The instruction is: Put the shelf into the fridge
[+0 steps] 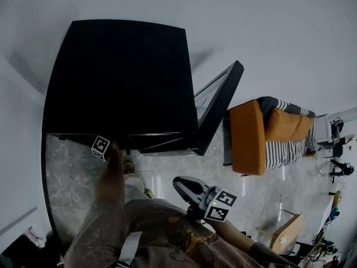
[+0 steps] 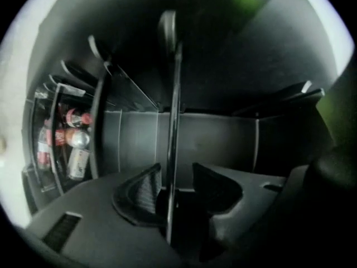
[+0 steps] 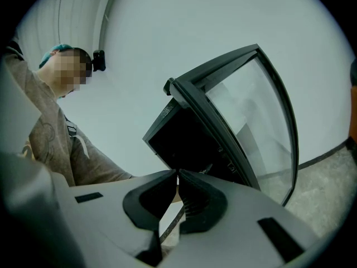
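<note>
The left gripper (image 2: 175,175) reaches into the black fridge (image 1: 120,77) with its jaws spread. The shelf (image 2: 174,121) lies inside, seen edge-on, its near edge running straight through the jaw gap and its plane reaching toward the back wall. Drink cans (image 2: 75,138) sit behind rails at left. The glass door (image 1: 217,108) stands wide open at right. The right gripper (image 3: 177,176) hangs before it, pinched shut and empty.
</note>
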Demonstrator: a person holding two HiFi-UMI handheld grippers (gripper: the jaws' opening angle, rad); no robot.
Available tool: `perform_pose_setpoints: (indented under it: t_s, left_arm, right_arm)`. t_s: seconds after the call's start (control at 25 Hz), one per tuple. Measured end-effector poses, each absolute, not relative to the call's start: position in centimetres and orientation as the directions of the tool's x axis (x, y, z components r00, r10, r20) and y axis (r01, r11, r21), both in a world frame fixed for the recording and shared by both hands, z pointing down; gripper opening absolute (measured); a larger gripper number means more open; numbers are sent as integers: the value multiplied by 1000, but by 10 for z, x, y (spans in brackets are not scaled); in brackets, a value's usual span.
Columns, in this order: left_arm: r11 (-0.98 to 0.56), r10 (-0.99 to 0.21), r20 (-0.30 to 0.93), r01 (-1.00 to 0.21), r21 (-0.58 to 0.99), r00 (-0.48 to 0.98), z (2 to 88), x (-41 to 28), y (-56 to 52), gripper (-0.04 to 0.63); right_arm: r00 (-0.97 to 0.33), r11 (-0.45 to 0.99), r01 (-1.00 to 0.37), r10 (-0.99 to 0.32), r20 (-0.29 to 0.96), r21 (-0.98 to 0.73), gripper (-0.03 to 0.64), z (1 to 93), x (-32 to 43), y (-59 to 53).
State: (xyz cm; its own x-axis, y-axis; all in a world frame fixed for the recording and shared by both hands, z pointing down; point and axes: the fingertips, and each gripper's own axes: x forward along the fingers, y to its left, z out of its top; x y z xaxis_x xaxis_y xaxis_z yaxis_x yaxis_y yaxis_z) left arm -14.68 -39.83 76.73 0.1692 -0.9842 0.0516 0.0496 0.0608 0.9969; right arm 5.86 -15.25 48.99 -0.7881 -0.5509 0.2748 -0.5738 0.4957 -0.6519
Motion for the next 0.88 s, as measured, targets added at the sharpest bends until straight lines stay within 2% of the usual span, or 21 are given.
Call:
perform_pose_setpoints:
  t_s: [0.44, 0.48, 0.52, 0.56, 0.6, 0.88]
  left_arm:
    - [193, -955, 187, 3, 981, 231, 771, -159, -302, 162]
    - [209, -949, 204, -4, 978, 239, 770, -161, -295, 142]
    - [217, -945, 213, -15, 976, 250, 767, -163, -290, 84]
    - [213, -941, 212, -26, 977, 263, 763, -164, -286, 20]
    - [197, -940, 198, -33, 980, 278, 756, -164, -283, 6]
    - [10, -859, 25, -33, 999, 511, 662, -124, -259, 5]
  right_arm:
    - [-842, 553, -485, -505, 191, -678, 26, 483, 41, -145]
    - [-845, 556, -480, -502, 186, -679, 26, 482, 40, -144]
    - [-847, 558, -475, -499, 182, -680, 25, 482, 40, -143]
    - [-848, 559, -472, -498, 178, -682, 26, 482, 40, -143]
    - [-849, 559, -469, -498, 176, -683, 25, 483, 39, -144]
    - [-858, 588, -448, -495, 139, -674, 25, 481, 41, -150]
